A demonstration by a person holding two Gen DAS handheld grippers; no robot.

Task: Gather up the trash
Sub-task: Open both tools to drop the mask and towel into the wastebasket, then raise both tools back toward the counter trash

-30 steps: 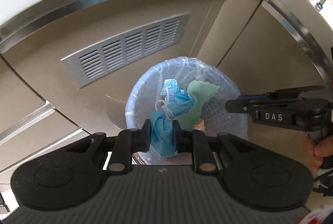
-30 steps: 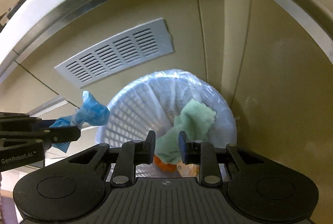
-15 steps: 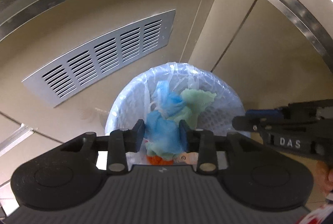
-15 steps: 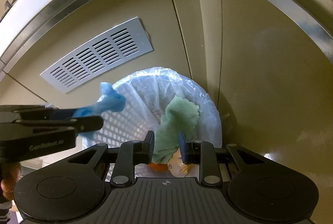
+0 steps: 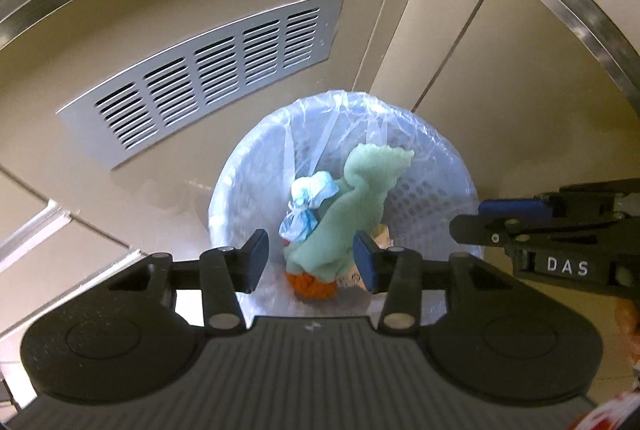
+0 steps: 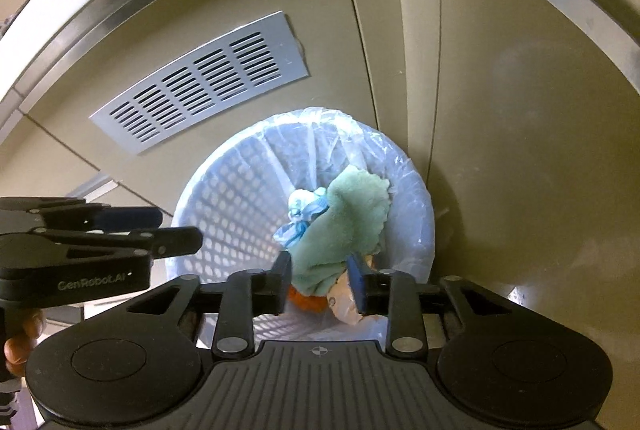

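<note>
Bin: white mesh wastebasket with clear plastic liner | contents: crumpled blue face mask, pale green cloth inside | my left tongs spread, empty | my right tongs parted around cloth, grip uncertain | risk: cloth lifts out if snagged.

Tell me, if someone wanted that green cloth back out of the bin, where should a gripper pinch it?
Probably the raised, ruffled upper end of the green cloth, coming straight down from above. That end stands clear of the blue mask and the basket wall; its lower end is bunched against other trash.
</note>
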